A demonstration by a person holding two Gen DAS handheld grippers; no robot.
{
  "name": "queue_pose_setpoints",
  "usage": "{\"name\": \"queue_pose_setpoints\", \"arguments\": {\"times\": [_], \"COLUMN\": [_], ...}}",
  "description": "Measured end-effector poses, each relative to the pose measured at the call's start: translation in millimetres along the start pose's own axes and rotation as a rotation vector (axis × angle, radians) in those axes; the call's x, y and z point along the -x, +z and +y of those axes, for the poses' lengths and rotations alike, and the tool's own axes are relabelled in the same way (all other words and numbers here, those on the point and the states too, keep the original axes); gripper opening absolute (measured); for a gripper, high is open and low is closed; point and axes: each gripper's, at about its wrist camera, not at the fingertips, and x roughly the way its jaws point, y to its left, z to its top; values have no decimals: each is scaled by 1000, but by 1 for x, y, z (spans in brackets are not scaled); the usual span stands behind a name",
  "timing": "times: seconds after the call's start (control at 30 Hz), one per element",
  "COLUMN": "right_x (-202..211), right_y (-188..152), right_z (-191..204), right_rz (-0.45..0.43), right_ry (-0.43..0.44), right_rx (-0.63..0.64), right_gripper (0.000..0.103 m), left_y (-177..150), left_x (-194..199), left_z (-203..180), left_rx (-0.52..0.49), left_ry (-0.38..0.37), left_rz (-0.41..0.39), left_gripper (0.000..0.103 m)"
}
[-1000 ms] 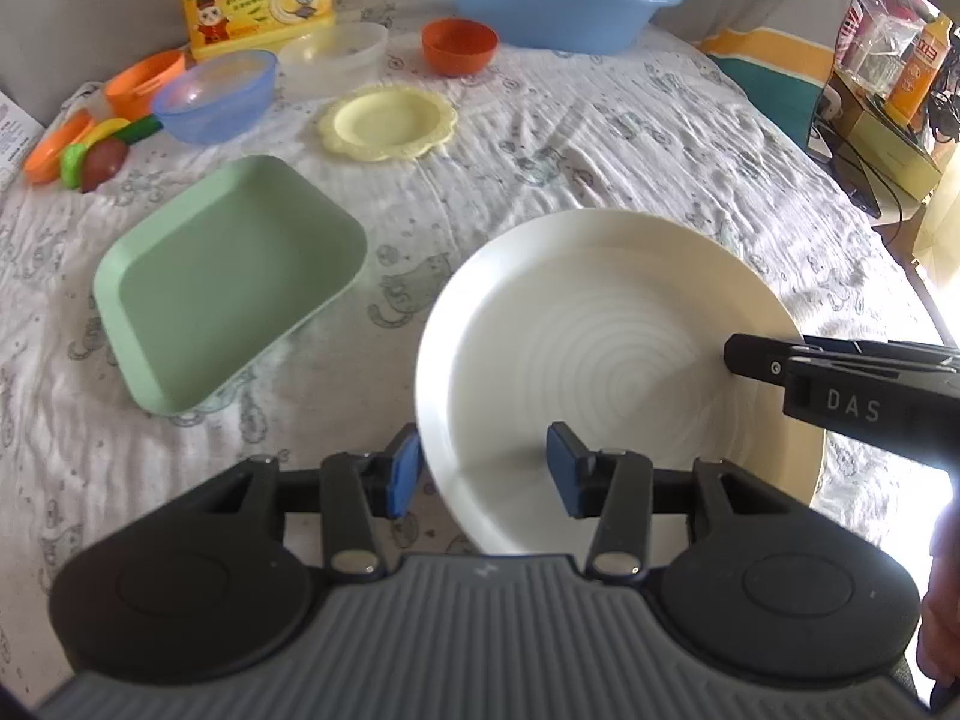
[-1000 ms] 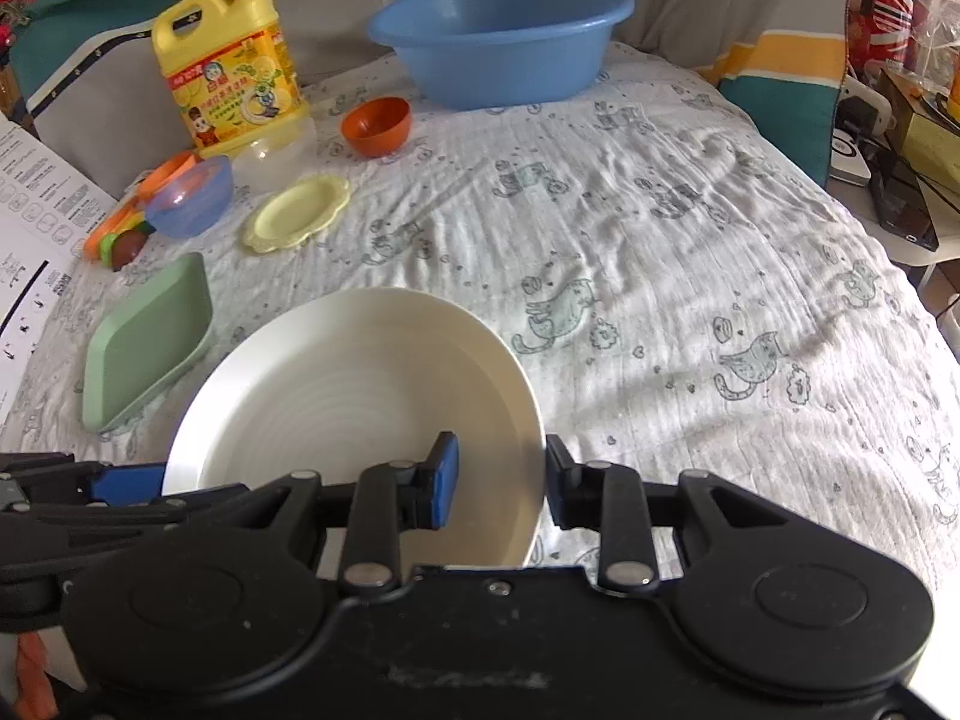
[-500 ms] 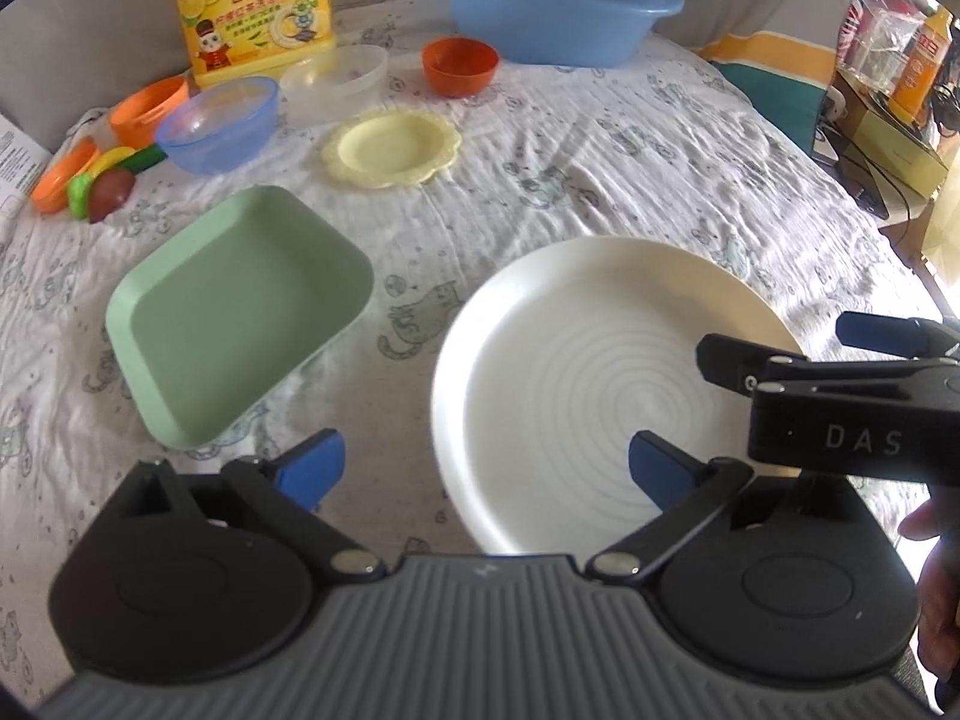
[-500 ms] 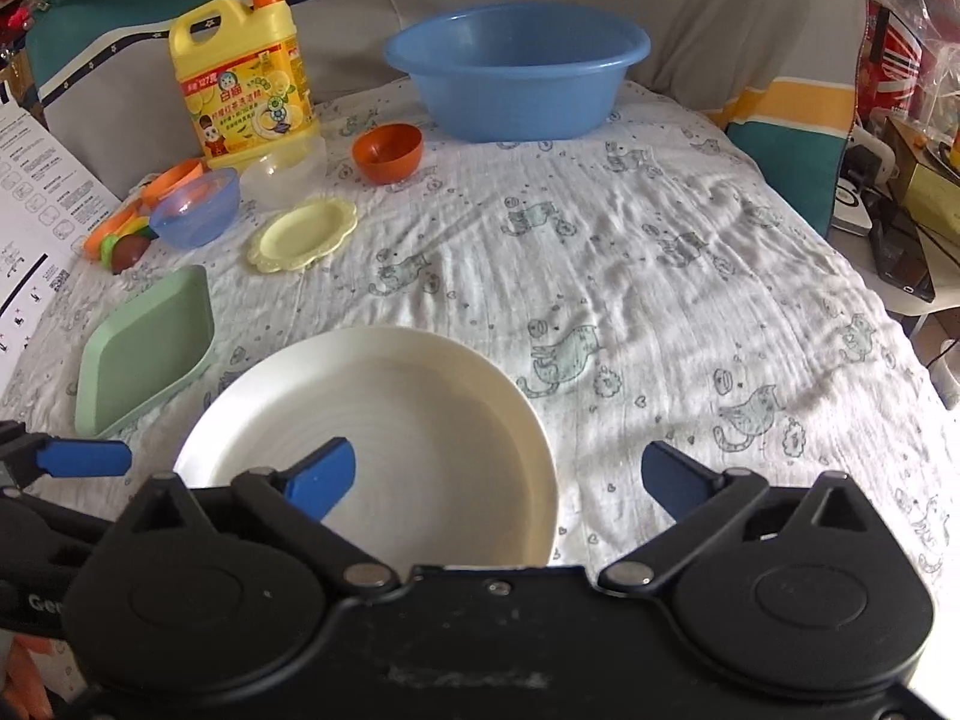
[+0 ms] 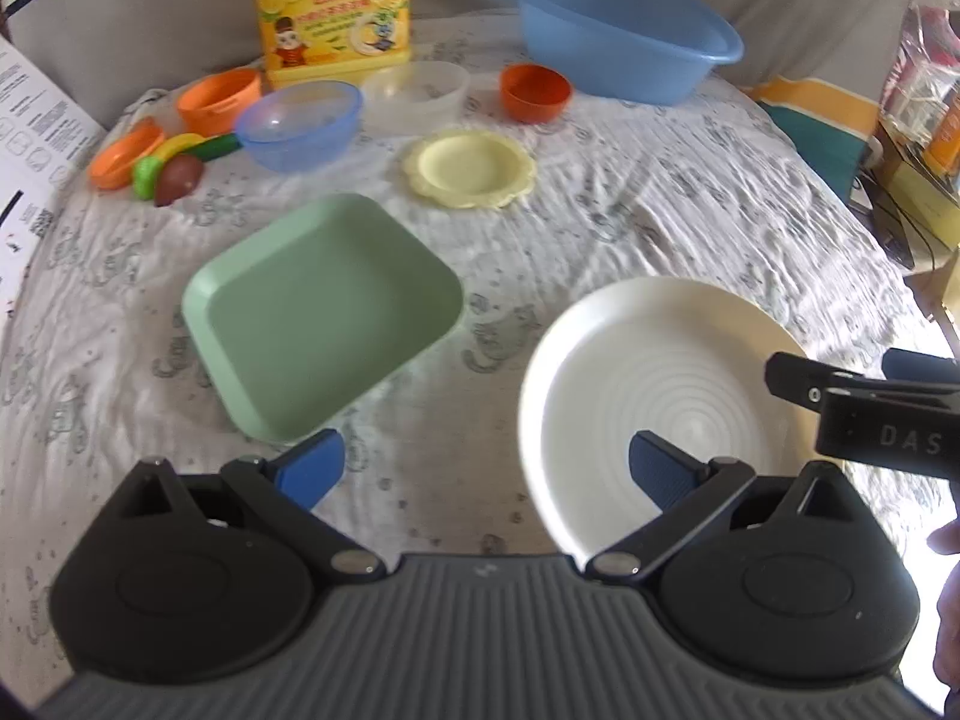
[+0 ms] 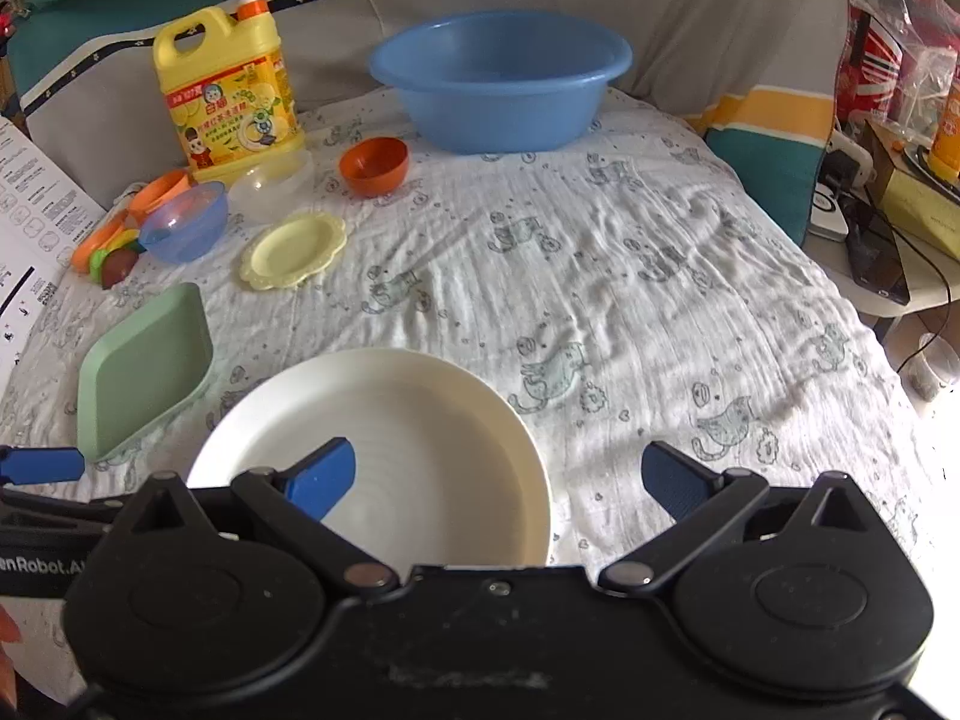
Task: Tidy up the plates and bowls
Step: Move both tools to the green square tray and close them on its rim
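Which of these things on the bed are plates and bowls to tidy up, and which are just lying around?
For the job: white plate, green square plate, yellow scalloped plate, blue bowl, small orange bowl, clear bowl.

Just lying about: yellow soap jug, toy fruit, big blue basin, printed paper.

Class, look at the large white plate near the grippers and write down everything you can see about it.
The white plate is large, round and shallow, with a smooth raised rim and faint concentric rings in its centre. It looks like glazed ceramic or hard plastic, empty and clean. It lies flat, right way up, on the wrinkled printed cloth, apart from the green tray. Both grippers have their jaws spread wide above its near edge, and neither grips it.
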Motion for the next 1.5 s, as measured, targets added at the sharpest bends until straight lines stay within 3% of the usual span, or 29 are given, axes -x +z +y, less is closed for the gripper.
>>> {"name": "queue_pose_setpoints", "arguments": {"times": [0.57,0.87,1.17,1.37,1.43,1.5], "right_x": [2,-24,-60,-86,-95,-103], "right_y": [26,42,59,69,71,73], "right_z": [53,94,125,141,146,151], "right_rz": [16,61,118,141,151,158], "right_ry": [49,121,182,222,239,252], "right_rx": [75,99,104,101,101,105], "right_gripper": [103,103,103,89,88,79], "left_y": [7,6,10,18,20,22], "left_x": [9,-9,-33,-45,-48,-51], "left_z": [80,132,148,150,151,151], "left_rx": [169,266,274,265,269,277], "left_ry": [70,133,145,131,118,91], "left_rz": [-31,-22,-3,-16,-18,-18], "left_gripper": [103,103,103,102,94,83]}}
